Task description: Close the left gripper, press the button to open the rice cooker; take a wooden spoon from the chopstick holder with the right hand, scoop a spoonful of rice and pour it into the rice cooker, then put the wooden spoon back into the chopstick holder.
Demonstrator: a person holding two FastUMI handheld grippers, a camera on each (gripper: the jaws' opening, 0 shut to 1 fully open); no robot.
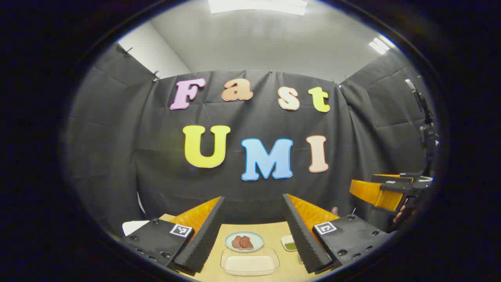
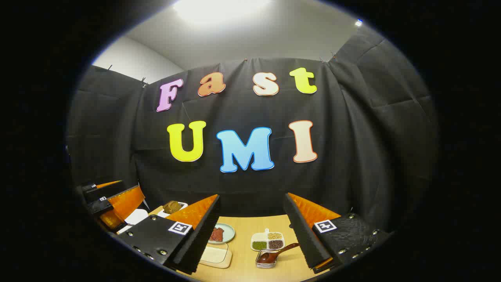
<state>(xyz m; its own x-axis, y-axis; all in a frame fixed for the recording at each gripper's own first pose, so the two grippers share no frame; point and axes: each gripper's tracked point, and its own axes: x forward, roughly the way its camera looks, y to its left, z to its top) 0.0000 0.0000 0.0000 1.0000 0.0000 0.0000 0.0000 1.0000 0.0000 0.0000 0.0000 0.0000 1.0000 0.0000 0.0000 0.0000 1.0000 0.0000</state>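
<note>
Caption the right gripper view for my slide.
Open right gripper above a table with a wooden spoon.

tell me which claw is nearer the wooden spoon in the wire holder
Right. The wooden spoon lies just ahead of the open right claw, low between its fingers. The left claw hangs farther off, up at the far left of the table.
</note>
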